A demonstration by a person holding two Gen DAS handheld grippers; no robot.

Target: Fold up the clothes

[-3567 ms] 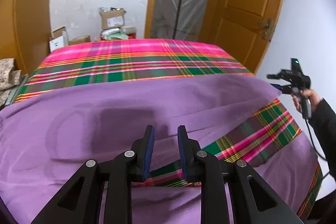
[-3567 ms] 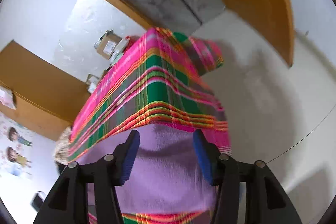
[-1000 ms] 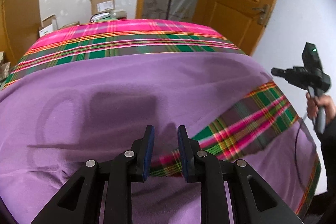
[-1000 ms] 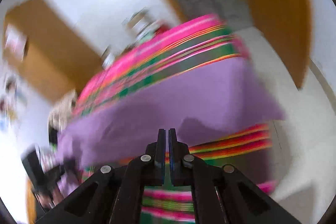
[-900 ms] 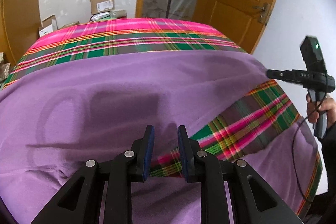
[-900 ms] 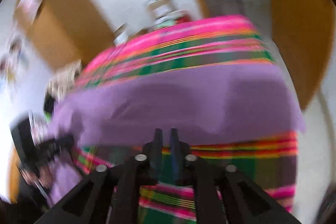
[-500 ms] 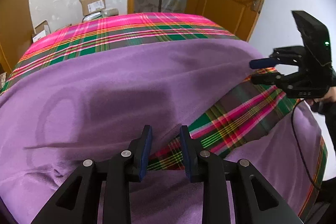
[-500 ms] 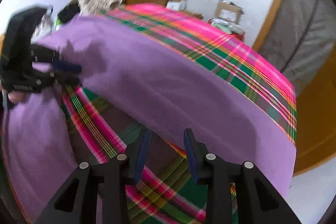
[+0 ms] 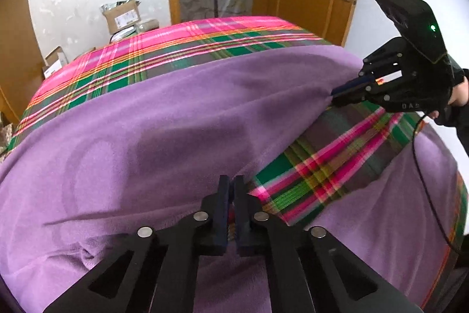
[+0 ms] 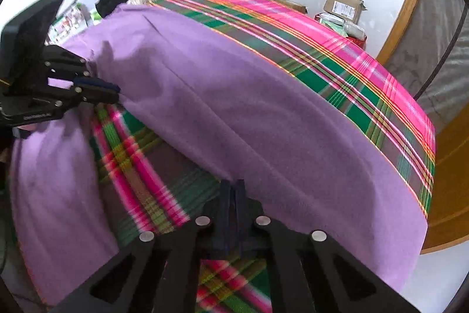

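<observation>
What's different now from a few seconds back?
The right gripper swung in from beside the bed and closed on the purple cloth's edge. The left gripper, open before, has pinched the same edge nearer the camera. The plaid bedspread and boxes stayed put.

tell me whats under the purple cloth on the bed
Under the purple cloth lies a plaid blanket, showing beyond its far edge and in the gap near both grippers. Whatever is beneath the blanket is covered.
</observation>
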